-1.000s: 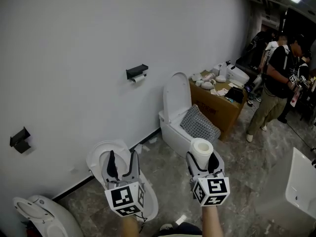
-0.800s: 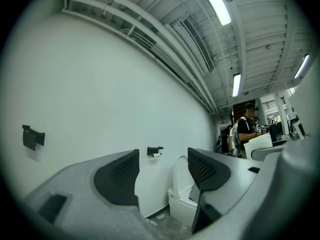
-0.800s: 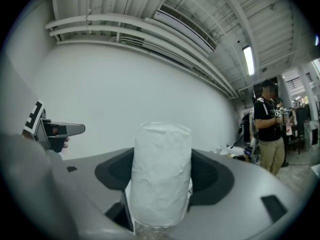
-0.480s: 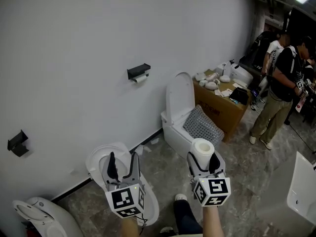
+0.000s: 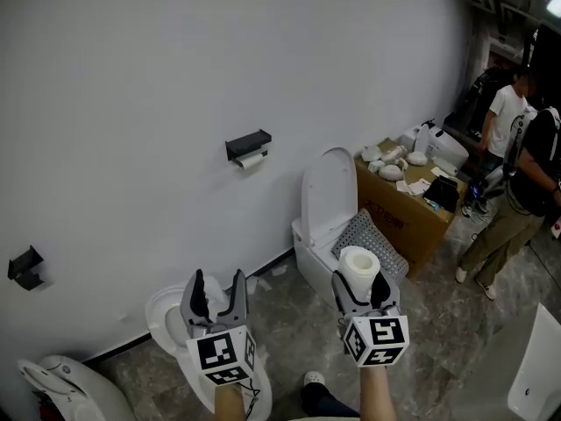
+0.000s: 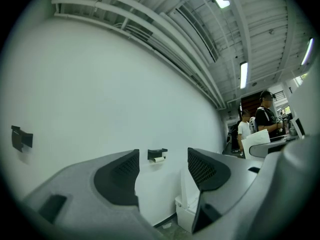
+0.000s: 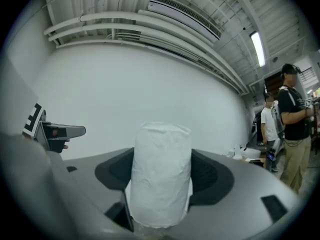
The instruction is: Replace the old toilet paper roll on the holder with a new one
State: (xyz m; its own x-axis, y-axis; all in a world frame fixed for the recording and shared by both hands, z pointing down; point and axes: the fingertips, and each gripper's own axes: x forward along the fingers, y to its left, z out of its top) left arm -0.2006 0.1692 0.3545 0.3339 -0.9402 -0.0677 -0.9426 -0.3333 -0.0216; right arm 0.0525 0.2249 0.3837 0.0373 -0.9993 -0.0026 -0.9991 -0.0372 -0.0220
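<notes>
White new toilet paper roll (image 5: 358, 264) stands upright, clamped in the right claw (image 5: 360, 286); left claw (image 5: 214, 293) wide, empty; black wall holder (image 5: 247, 144) carrying old roll (image 5: 252, 160), well apart.

White wall (image 5: 158, 68), grey marbled floor (image 5: 289, 318), a toilet (image 5: 326, 202), cardboard box (image 5: 405, 224).

Head view: high, looking steeply down past left gripper (image 5: 217, 277) and right gripper (image 5: 359, 277) toward the white wall (image 5: 131, 77). Gripper views: low, level, along their own fingers (image 6: 120, 176) at that wall. Head and left gripper views share the holder (image 5: 248, 145).
</notes>
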